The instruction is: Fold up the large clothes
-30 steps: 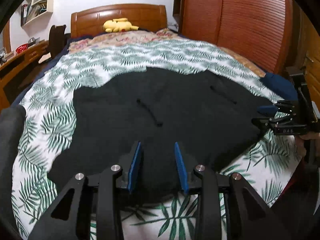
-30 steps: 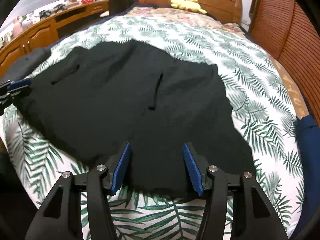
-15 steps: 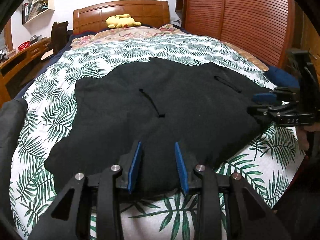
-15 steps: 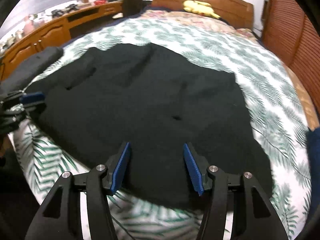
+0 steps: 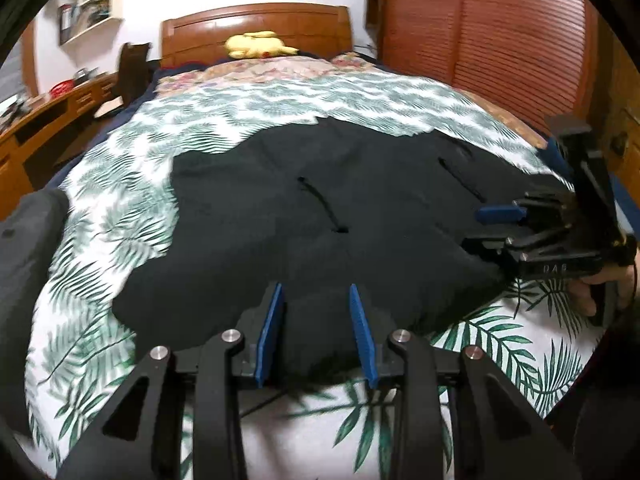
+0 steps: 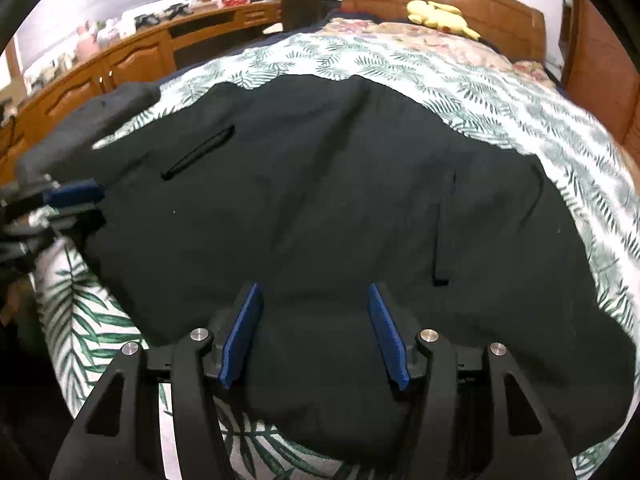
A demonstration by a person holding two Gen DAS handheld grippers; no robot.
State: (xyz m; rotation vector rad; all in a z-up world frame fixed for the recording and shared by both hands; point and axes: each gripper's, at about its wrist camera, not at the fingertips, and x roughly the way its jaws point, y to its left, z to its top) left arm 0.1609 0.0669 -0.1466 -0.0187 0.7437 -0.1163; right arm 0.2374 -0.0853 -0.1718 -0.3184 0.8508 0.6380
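Lying spread across the leaf-print bedspread (image 5: 100, 240), the black garment (image 5: 320, 208) covers the near part of the bed, with two slit pockets showing on its upper face. The left gripper (image 5: 316, 320) points down at the garment's near edge, its blue pads (image 5: 270, 332) standing partly apart with dark cloth seen in the gap; whether the pads press on the cloth cannot be told. The right gripper (image 6: 314, 330) hangs over the near hem at the garment's other side, its jaws standing wider, fabric visible between them but clear of the pads (image 6: 242, 332). In the left wrist view the right gripper (image 5: 500, 224) reaches in from the right edge, held by a hand (image 5: 596, 284). A yellow plush toy (image 5: 258, 45) rests against the wooden headboard (image 5: 256, 20), and a grey cushion (image 6: 92, 128) lies beside the garment's left side.
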